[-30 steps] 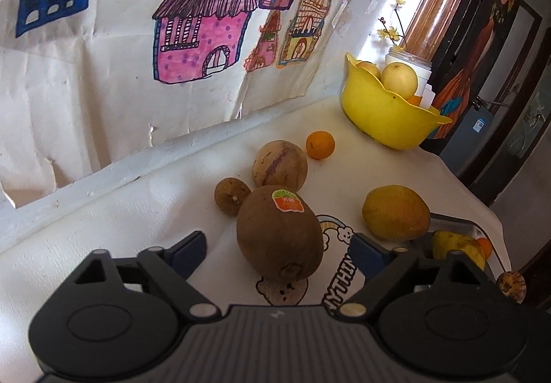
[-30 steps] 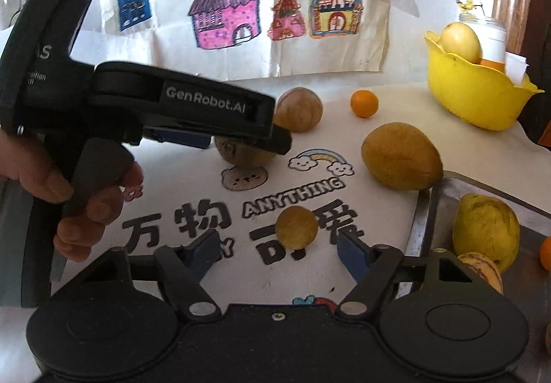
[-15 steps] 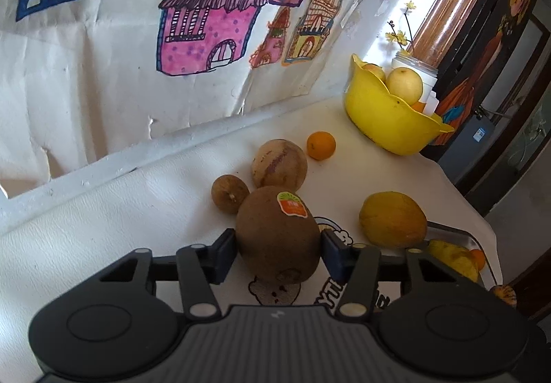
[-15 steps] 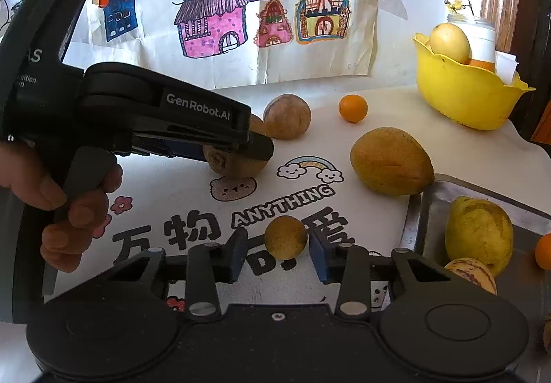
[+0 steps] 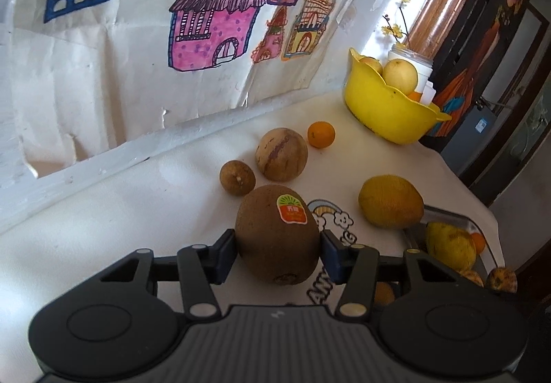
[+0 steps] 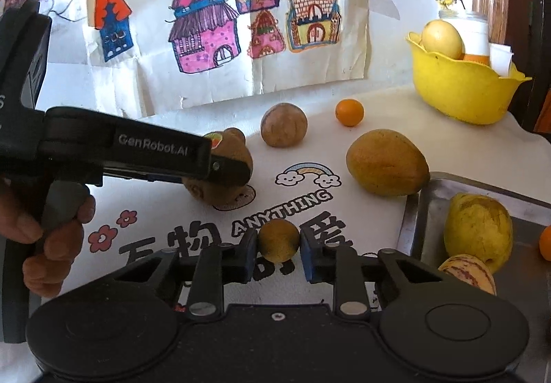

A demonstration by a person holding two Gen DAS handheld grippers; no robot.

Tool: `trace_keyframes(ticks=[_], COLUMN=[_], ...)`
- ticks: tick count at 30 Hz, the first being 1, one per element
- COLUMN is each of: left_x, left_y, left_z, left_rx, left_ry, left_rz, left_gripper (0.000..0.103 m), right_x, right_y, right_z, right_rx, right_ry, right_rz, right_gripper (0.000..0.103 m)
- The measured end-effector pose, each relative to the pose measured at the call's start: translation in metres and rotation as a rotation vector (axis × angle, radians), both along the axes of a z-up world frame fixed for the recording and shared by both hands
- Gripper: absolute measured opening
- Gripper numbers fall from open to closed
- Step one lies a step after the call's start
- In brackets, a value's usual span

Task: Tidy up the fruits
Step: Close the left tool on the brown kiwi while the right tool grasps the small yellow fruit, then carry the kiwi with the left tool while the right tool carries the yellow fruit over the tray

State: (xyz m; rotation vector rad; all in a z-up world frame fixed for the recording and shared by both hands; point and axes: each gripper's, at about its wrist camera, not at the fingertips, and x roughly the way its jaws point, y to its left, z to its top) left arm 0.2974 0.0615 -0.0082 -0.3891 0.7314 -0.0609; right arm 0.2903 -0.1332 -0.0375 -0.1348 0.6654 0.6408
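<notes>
My left gripper (image 5: 278, 247) is shut on a brown kiwi (image 5: 277, 233) with an orange sticker, held just above the white cloth; it also shows in the right wrist view (image 6: 220, 181). My right gripper (image 6: 278, 254) is shut on a small round brown fruit (image 6: 278, 240). A metal tray (image 6: 427, 190) at the right holds a yellow fruit (image 6: 477, 228), a striped fruit (image 6: 468, 274) and an orange one. A mango (image 6: 385, 162), a round striped melon (image 6: 283, 124), a small orange (image 6: 349, 112) and another small brown fruit (image 5: 237, 175) lie on the cloth.
A yellow bowl (image 6: 458, 86) with pale fruit stands at the back right beside a white jar (image 6: 473, 30). Children's drawings of houses (image 6: 206, 35) hang on the wall behind. The table edge drops off at the right past the tray.
Both grippers closed from open: the left onto the kiwi, the right onto the small brown fruit. Both have lifted slightly.
</notes>
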Motion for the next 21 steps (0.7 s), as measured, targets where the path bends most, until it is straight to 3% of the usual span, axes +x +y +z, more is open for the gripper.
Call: trace_keyframes(ticks=[8,21], left_x=[-0.023,-0.055], left_y=[-0.002,-0.029], left_z=[0.003,0.007], left_rx=[0.014,-0.025], left_ry=[0.008,0.02], left_rz=[-0.035,-0.089], left_gripper=[0.055,0.055], right_x=[-0.026,-0.066], right_y=[-0.018,-0.066], right_z=[0.002,0.02], right_rx=[0.008,0.049], right_ry=[0.018,-0.028], right_rz=[0.012,-0.037], right_gripper=[0.028,0.028])
